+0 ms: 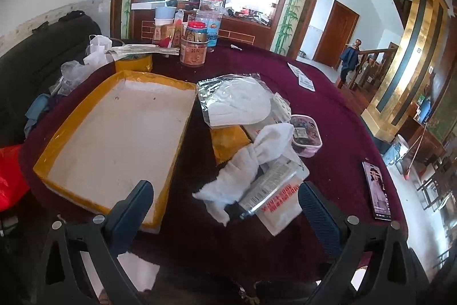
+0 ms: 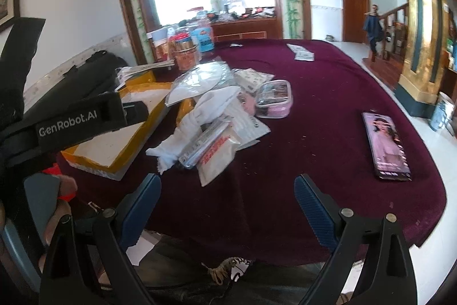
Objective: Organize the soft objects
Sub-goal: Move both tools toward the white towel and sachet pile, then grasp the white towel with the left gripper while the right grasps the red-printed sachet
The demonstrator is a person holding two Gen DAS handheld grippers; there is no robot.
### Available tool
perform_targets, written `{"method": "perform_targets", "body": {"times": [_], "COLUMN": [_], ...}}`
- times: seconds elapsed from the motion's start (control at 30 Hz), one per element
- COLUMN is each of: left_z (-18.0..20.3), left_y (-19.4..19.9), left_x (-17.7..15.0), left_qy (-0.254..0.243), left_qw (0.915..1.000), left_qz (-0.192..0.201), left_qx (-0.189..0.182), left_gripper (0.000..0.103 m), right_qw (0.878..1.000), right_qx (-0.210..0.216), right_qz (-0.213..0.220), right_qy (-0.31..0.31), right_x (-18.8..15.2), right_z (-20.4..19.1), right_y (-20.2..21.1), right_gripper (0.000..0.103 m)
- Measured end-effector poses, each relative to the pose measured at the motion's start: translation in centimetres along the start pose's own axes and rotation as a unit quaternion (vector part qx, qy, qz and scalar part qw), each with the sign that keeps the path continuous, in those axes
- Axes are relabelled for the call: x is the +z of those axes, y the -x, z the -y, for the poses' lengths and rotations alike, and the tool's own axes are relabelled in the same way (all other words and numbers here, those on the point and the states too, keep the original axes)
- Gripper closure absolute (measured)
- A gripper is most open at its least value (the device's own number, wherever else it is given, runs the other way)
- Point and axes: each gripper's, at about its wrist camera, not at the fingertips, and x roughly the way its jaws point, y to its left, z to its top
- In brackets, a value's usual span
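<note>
Hovering low over the near edge of the table [image 1: 337,110], the left gripper [image 1: 225,199] had its blue-padded fingers [image 1: 131,207] spread wide with nothing between them. The right gripper [image 2: 228,193] hung likewise at the table's near rim, jaws parted and bare, over the maroon cloth.

Just beyond the left gripper's fingertips lay a pile of soft goods. A knotted white cloth [image 1: 248,159] sprawled across a clear packet with red lettering [image 1: 274,190], and a dark tube-like item with a barcode label lay over that packet, touching the cloth. Under the cloth's left side sat a flat yellow packet [image 1: 228,142]. Beside the cloth on the right rested a small pink-trimmed clear pouch [image 1: 307,133], and behind the cloth lay a clear bag holding a white knitted item [image 1: 237,102].

Left of the pile stood a shallow tray [image 1: 71,139] with yellow-taped walls and a bare white floor, close beside the pile but not touching the cloth. From the right wrist, the left gripper's black body hung over that tray's near end.

Well to the right, apart from everything else, a phone [image 2: 385,145] lay face up with its screen lit.

Farther back, jars with red lids [image 1: 194,45] and a tall clear container clustered at the table's far edge, with paper slips [image 1: 302,76] to their right.
</note>
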Motion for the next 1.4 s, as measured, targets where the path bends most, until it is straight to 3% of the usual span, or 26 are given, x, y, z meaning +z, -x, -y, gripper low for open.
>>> {"method": "perform_targets", "body": {"times": [0.4,0.63,0.8,0.93,1.07,1.33,1.4], "left_z": [-1.4,-0.7,-0.8,-1.1,-1.1,-0.5,-0.2], "left_y": [-3.9,-5.7,-6.6,-6.6,-6.7,-9.2,-10.0], "left_x": [2.0,3.4,2.9,2.7,3.2,3.4,3.3], "left_qy": [-0.02,-0.03,-0.033,-0.039,-0.049,-0.074,-0.079], "left_qw": [0.9987,0.998,0.9973,0.9958,0.9957,0.9887,0.9862], "left_qz": [-0.037,-0.03,-0.04,-0.05,-0.048,-0.104,-0.12], "left_qx": [-0.027,-0.047,-0.052,-0.066,-0.063,-0.079,-0.082], "left_gripper": [0.001,0.001,0.002,0.008,0.013,0.027,0.034], "right_qw": [0.998,0.997,0.997,0.998,0.998,0.994,0.992], "right_qx": [0.013,0.008,0.021,0.049,0.038,0.07,0.081], "right_qz": [-0.021,-0.026,-0.034,-0.037,-0.04,-0.078,-0.093], "right_qy": [0.057,0.071,0.059,0.022,0.042,-0.025,-0.029], "right_x": [2.3,3.9,4.2,3.1,2.5,2.5,2.2], "right_z": [-2.2,-1.9,-1.3,-0.6,-0.8,2.6,2.4], "right_y": [-5.0,-7.3,-8.8,-9.2,-8.9,-10.4,-11.2], "right_gripper": [0.017,0.019,0.033,0.034,0.034,0.034,0.051]}}
